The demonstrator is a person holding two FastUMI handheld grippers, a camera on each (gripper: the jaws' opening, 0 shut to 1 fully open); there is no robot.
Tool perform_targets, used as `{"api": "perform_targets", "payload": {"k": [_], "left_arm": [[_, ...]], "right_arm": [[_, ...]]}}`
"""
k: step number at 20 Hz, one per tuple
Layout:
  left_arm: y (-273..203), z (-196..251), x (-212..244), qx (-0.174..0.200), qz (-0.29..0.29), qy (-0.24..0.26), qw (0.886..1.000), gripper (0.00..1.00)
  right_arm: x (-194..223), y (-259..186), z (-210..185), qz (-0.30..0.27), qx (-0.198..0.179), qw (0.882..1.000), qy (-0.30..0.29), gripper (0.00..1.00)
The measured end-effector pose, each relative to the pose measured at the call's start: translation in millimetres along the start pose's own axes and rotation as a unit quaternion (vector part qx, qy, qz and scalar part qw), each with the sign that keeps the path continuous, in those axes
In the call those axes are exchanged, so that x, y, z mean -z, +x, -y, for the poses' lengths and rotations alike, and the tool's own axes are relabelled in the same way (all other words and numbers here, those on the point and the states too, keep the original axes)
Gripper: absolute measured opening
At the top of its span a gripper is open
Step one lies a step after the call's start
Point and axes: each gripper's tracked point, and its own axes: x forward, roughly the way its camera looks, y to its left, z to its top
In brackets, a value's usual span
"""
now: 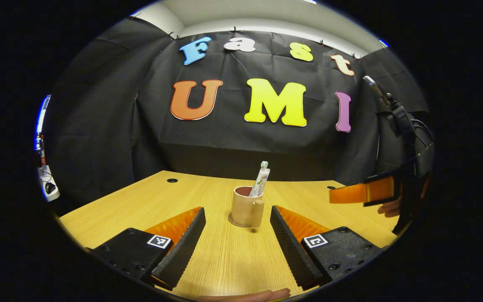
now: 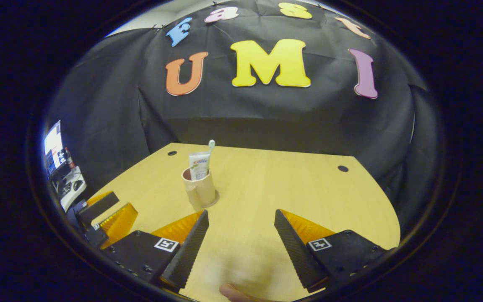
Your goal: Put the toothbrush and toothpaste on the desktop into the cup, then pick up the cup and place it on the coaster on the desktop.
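While cup [image 1: 246, 206] sits on coaster [image 1: 234, 222], left gripper [image 1: 238, 216] gapes behind.

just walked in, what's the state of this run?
A person holds two grippers over the wooden desk. Toothbrush and toothpaste already stand in the cup, which sits on the coaster. Left gripper faces the cup with fingers open, holding nothing; right gripper is open too, off to the cup's side.

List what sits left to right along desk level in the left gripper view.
Left gripper's own left finger → cup on its coaster, toothpaste and toothbrush inside → own right finger → right gripper.
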Motion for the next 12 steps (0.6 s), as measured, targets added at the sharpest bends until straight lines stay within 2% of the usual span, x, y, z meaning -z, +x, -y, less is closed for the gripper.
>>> {"api": "perform_targets", "payload": {"k": [5, 9, 12], "left_arm": [[5, 15, -8, -0.008, -0.007, 0.02, 1.0, 0.99], [-2, 32, -16, -0.005, -0.003, 0.042, 0.999, 0.99], [-10, 41, -21, 0.0, 0.004, 0.052, 0.999, 0.98]], "right_arm": [[11, -52, 55, 0.071, 0.038, 0.997, 0.013, 0.96], [2, -83, 81, 0.149, 0.055, 0.987, 0.032, 0.94], [0, -95, 99, 0.193, 0.072, 0.978, 0.033, 0.96]]}}
